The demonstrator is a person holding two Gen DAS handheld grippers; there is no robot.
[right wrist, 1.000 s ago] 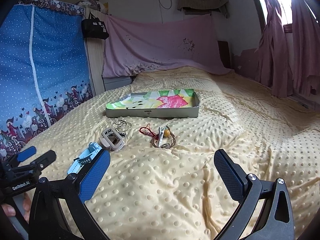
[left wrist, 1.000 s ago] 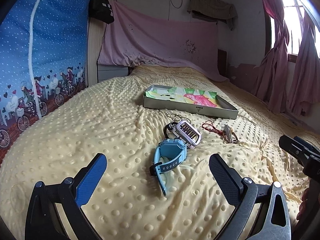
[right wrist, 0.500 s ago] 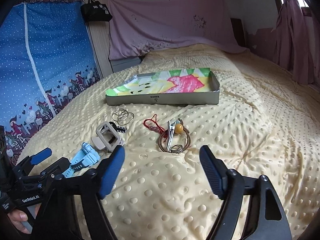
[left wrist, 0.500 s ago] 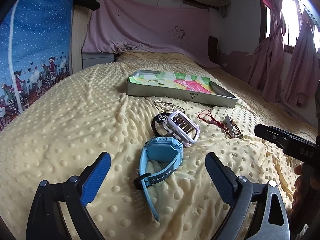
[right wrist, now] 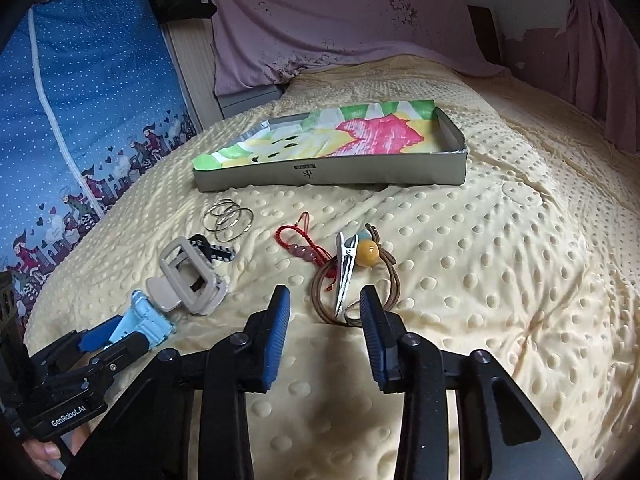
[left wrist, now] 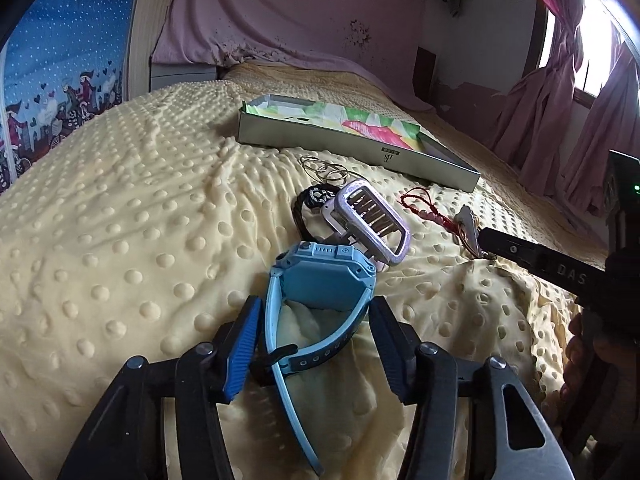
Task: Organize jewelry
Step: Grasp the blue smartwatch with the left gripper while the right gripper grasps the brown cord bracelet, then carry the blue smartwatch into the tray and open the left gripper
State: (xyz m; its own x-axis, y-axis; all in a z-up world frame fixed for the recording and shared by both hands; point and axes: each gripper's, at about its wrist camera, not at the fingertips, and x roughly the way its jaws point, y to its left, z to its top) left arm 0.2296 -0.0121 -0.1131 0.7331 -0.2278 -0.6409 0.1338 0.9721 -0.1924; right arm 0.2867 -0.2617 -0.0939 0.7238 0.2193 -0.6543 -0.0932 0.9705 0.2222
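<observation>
A light blue watch lies on the yellow dotted blanket. My left gripper is open, its jaws on either side of the watch strap, not closed on it. A pale hair claw and thin bangles lie beyond. In the right wrist view my right gripper is open just before a silver hair clip, a brown hair tie with a yellow bead, and a red bracelet. The watch and left gripper show at lower left.
A shallow grey box lined with colourful paper sits farther up the bed. A blue patterned curtain hangs at the left, pink cloth at the headboard, pink curtains at the right.
Both grippers have moved forward and down toward the jewelry and narrowed. The left one now straddles the blue watch; the right one has come up to the hair clip.
</observation>
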